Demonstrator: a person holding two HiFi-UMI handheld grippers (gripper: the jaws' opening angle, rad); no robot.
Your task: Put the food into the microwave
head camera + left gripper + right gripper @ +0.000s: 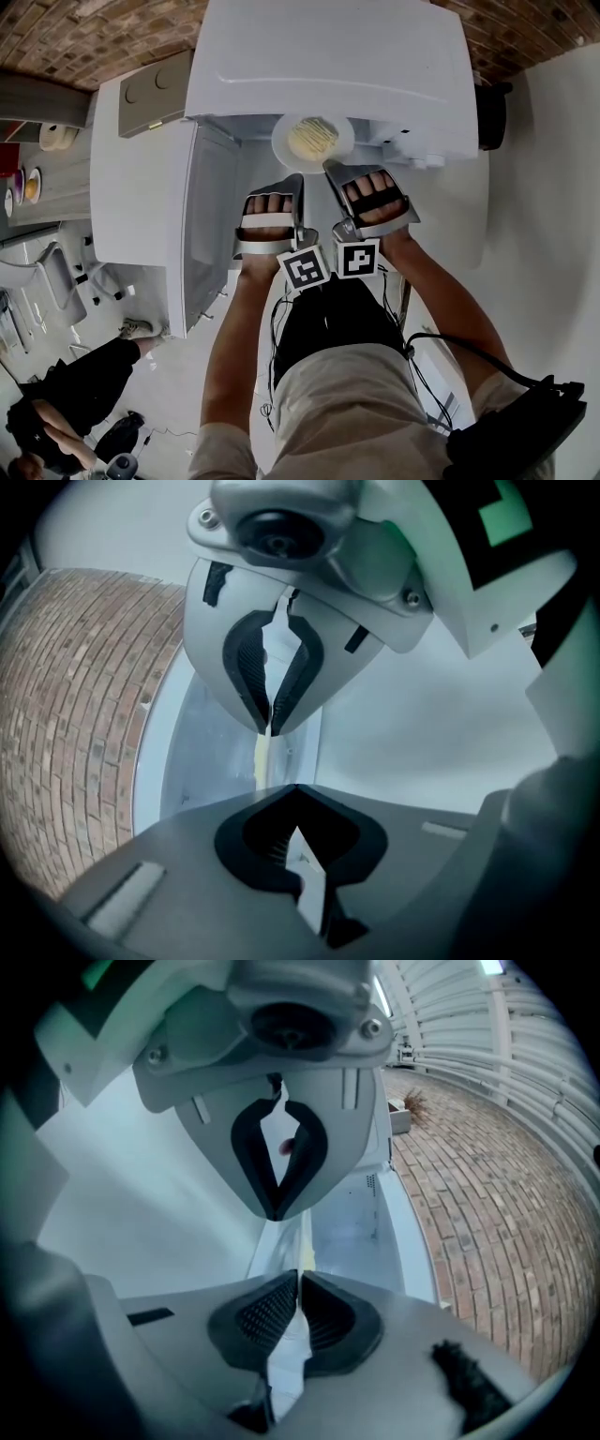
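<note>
Here, a round white plate [282, 147] carries pale yellow food [312, 138].

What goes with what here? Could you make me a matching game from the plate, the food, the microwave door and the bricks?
Things:
1 plate
2 food
3 microwave door
4 bricks

Descriptions:
a yellow
b swung open
c red-brown
d clamped at its rim by the left gripper and the right gripper

Pairs: 1-d, 2-a, 3-b, 4-c
</note>
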